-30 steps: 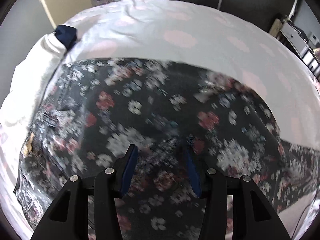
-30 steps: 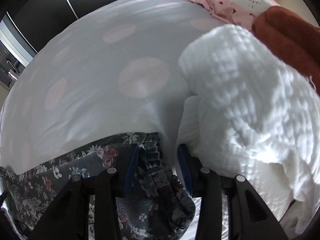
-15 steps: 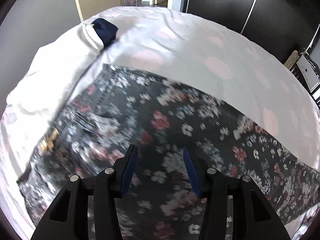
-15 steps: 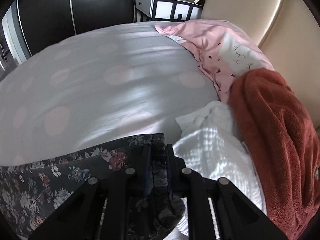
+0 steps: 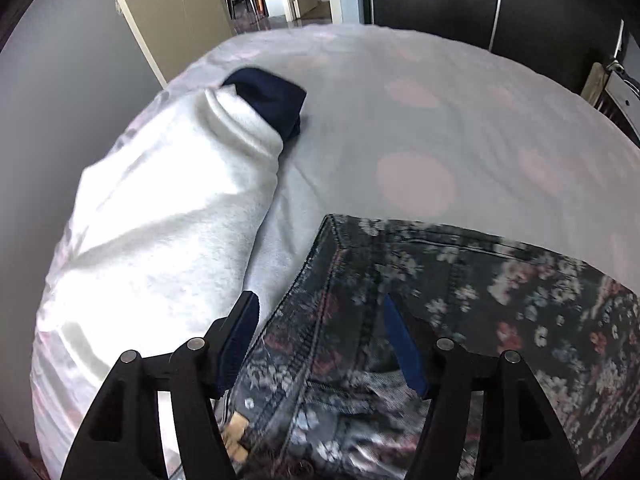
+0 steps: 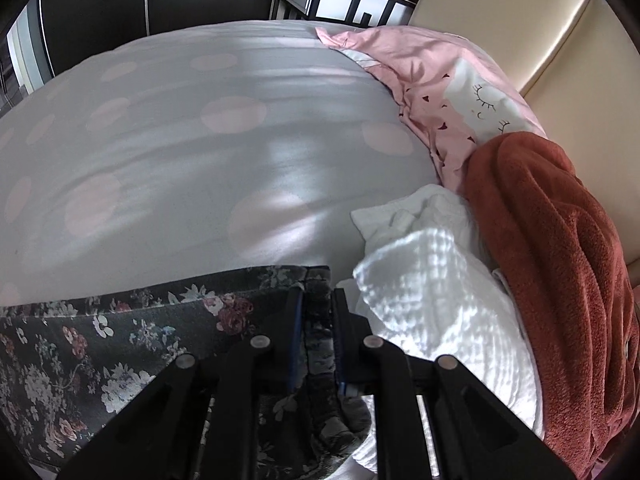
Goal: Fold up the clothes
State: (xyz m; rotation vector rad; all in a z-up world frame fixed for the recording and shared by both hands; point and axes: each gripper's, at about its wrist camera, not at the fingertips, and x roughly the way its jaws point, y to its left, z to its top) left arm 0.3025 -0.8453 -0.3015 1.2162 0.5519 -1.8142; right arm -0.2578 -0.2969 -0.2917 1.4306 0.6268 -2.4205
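The right gripper (image 6: 317,312) is clenched on the gathered end of the dark floral-print cotton trousers (image 6: 120,344), its two blue-padded fingers (image 6: 295,320) pressed close against a bunched strip of the fabric that runs back between the black arms. From there the trousers spread toward nine o'clock in the right wrist view, lying flat on the pale grey bedsheet with large pink dots (image 6: 224,152). Just beside the gripper at three o'clock sits a crumpled white waffle-textured cloth (image 6: 432,304), touching a rust-red fleece blanket (image 6: 560,280) farther out toward the same side. At one o'clock a pink garment with a sleepy-eyed face print (image 6: 448,88) lies by a cream padded headboard (image 6: 540,20). The left gripper (image 5: 320,316) is released, its fingers (image 5: 396,340) spread wide above the waistband corner of the trousers (image 5: 460,300); whether either finger touches the cloth cannot be told. The corner of the trousers points to twelve o'clock, and the garment extends toward three and six o'clock across the bedsheet (image 5: 440,120). At ten o'clock lies a rolled white fleece garment (image 5: 172,208) with a navy blue cuff (image 5: 272,100) at its far end, near an open beige door (image 5: 176,12).
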